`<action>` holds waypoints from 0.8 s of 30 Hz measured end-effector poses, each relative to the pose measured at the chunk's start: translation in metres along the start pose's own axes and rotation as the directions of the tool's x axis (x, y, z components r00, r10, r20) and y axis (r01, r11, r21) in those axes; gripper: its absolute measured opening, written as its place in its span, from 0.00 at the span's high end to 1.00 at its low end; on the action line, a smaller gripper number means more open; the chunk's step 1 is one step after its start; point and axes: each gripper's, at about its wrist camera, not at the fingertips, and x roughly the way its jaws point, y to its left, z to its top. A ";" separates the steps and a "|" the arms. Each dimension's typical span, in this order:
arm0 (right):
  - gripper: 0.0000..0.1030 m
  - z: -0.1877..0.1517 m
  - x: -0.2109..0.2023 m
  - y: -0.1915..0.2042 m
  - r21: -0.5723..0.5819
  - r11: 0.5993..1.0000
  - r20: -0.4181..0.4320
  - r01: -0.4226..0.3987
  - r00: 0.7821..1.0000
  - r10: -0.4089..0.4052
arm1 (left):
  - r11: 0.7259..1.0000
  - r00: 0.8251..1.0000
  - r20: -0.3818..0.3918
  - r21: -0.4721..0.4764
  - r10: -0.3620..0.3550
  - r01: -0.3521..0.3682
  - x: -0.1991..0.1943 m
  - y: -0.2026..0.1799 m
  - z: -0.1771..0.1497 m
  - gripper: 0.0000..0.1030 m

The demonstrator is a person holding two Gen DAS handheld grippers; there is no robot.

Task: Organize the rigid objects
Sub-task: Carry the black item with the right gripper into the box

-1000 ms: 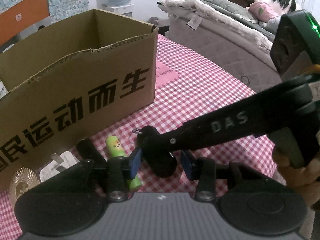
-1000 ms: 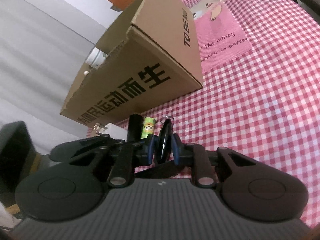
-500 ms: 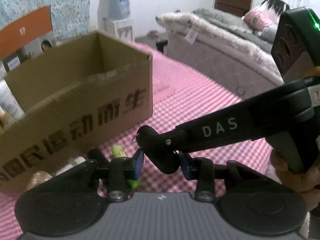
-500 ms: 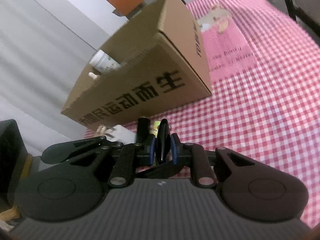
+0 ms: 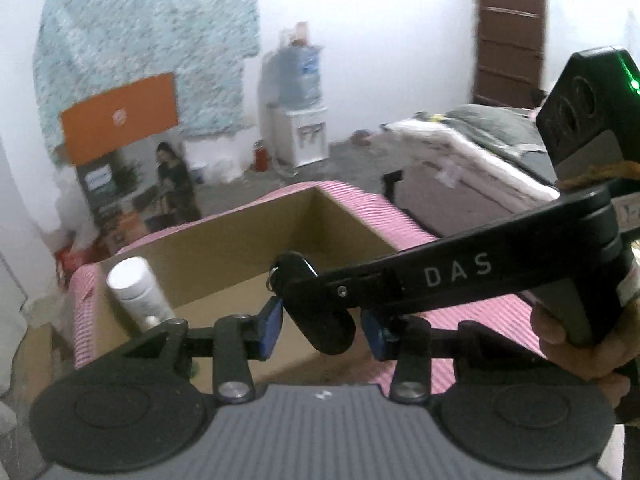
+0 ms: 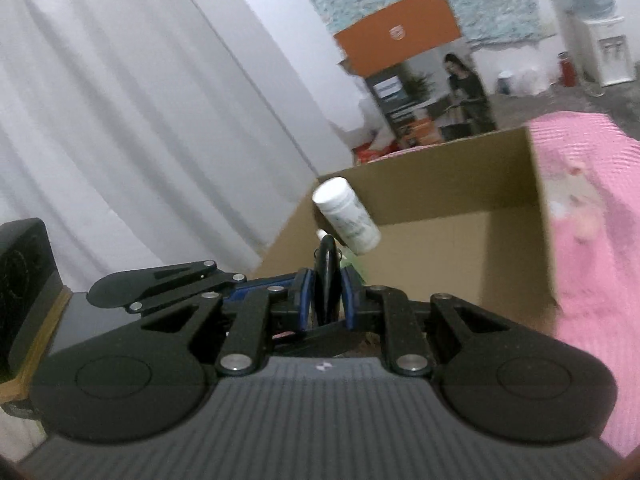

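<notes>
Pink checked table (image 5: 404, 236) bears open cardboard box (image 5: 224, 248).

Soft, even indoor light; strong motion blur, with fisheye-bent, vignetted edges.

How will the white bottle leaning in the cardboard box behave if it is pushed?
The white bottle sits tilted in the cardboard box, so a push would probably topple it. Its round body may then roll. It looks like stiff plastic.
</notes>
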 end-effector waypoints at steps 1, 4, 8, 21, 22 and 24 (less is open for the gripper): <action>0.85 0.010 0.012 -0.001 0.001 1.000 -0.019 -0.009 1.000 0.009 | 1.000 1.000 -0.018 -0.011 0.006 -0.006 0.008 0.010 0.005 0.58; 0.85 0.037 0.052 -0.013 0.045 0.999 -0.091 -0.026 0.995 0.030 | 0.998 0.996 -0.094 -0.056 0.012 -0.017 0.039 0.038 0.019 0.57; 0.85 0.065 0.106 -0.036 0.135 0.991 -0.189 -0.021 0.981 0.046 | 0.991 0.982 -0.190 -0.132 0.001 -0.027 0.080 0.071 0.030 0.54; 0.85 0.090 0.225 -0.093 0.290 0.956 -0.346 0.055 0.937 0.051 | 0.979 0.946 -0.313 -0.149 0.084 -0.137 0.134 0.101 0.031 0.41; 0.84 0.089 0.232 -0.094 0.288 0.956 -0.359 0.052 0.932 0.057 | 0.978 0.945 -0.313 -0.146 0.097 -0.149 0.133 0.101 0.031 0.41; 0.83 0.084 0.240 -0.096 0.279 0.958 -0.373 0.074 0.927 0.037 | 0.977 0.946 -0.309 -0.154 0.094 -0.147 0.130 0.100 0.030 0.38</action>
